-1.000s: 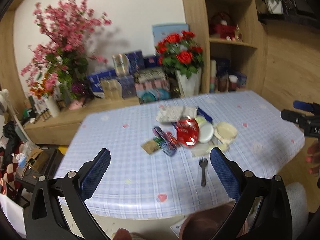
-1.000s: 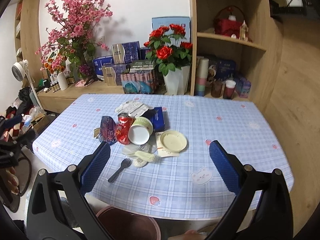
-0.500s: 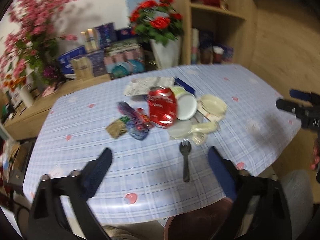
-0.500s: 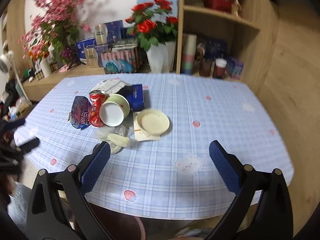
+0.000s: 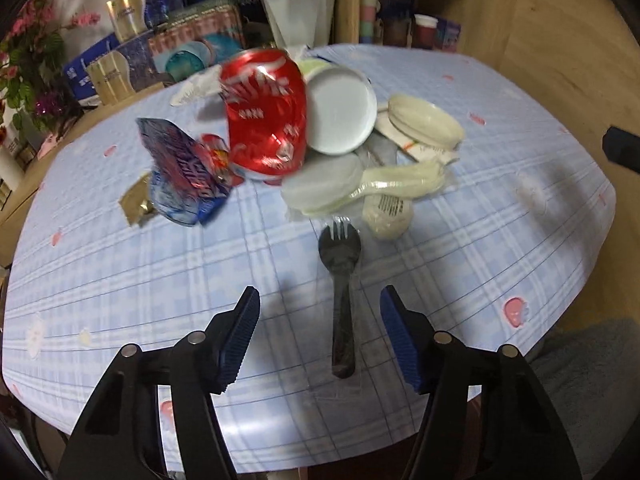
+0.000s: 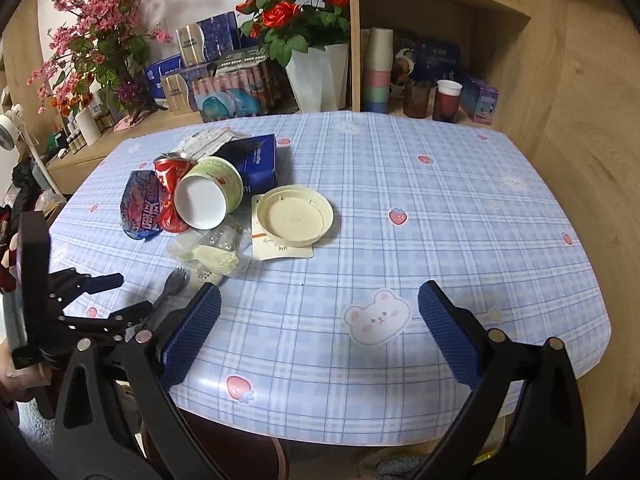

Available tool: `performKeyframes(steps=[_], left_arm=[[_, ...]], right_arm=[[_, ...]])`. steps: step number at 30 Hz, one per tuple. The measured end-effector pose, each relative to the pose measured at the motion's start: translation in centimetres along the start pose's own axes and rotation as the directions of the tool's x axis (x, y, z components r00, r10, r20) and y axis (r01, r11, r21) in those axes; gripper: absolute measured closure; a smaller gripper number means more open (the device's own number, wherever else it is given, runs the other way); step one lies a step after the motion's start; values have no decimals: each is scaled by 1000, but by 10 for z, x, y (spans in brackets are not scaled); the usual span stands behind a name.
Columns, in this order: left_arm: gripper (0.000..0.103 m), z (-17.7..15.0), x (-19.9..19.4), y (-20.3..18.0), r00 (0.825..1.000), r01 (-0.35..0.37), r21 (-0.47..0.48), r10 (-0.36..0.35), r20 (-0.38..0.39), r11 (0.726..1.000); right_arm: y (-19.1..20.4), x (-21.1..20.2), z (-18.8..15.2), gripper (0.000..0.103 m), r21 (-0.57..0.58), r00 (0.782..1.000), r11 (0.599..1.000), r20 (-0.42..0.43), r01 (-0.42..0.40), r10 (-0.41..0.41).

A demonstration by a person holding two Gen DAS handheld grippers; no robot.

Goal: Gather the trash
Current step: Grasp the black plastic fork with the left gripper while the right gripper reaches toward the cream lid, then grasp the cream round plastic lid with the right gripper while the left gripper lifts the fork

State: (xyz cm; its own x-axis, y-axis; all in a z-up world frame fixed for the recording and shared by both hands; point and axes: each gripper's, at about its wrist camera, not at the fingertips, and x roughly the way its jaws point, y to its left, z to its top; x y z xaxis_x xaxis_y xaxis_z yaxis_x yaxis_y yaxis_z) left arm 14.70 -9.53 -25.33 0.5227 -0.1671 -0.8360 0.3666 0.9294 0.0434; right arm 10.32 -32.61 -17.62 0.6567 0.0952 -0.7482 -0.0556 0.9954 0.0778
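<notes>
A pile of trash lies on the blue checked table (image 6: pixel 400 208): a crushed red can (image 5: pixel 264 116), a blue snack wrapper (image 5: pixel 182 172), a white paper cup (image 5: pixel 340 108) lying on its side, a cream lid (image 6: pixel 295 216), clear plastic pieces (image 5: pixel 360 188) and a black plastic fork (image 5: pixel 342 280). My left gripper (image 5: pixel 320 328) is open low over the table, with the fork's handle between its fingers. It also shows in the right wrist view (image 6: pixel 116 300). My right gripper (image 6: pixel 320 336) is open and empty above the table's near edge.
A dark blue box (image 6: pixel 252 160) and a white packet (image 6: pixel 212 140) lie behind the pile. A white vase of red roses (image 6: pixel 316 72), boxes and stacked cups (image 6: pixel 378 68) stand on the shelf behind the table. A brown bin rim (image 6: pixel 276 452) shows below the table edge.
My left gripper has moved forward and down to the fork, and its jaws have narrowed. My right gripper has come closer to the table's near edge.
</notes>
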Motion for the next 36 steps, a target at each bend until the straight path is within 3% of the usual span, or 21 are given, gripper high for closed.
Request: performKeyframes(steps=[6,15,17,19,20,30,36], left_arm=[[42,-5,17,-8,1000,15,30,-14,-27,999],[42,-2,28,-3,1000,20,-17,-20,-13,1000],[52,-1,28,-4,999,33,-6,-33,2,999],[86,1,26,-4,999,47,5,-47,17,999],[92,1,26,-3,999,44,0,-43,15,999],[94,2,-9,30,992,70,-149,-53,114,986],[94,4,-25,48,989,57,-196,-28,147,979]], right_arm=[[8,12,0,6,-41,1000,999,-23,-18,17],[15,25,3,6,-75,998,997,-55,-34,29],[16,27,3,6,-81,998,996,-57,-37,33],[18,29,4,6,-88,997,995,-59,-44,39],[18,30,4,6,-90,997,995,-61,-48,42],[8,82,35,6,-22,992,992,-10,-123,123],[16,142,49,6,2,986,989,-76,-147,146]])
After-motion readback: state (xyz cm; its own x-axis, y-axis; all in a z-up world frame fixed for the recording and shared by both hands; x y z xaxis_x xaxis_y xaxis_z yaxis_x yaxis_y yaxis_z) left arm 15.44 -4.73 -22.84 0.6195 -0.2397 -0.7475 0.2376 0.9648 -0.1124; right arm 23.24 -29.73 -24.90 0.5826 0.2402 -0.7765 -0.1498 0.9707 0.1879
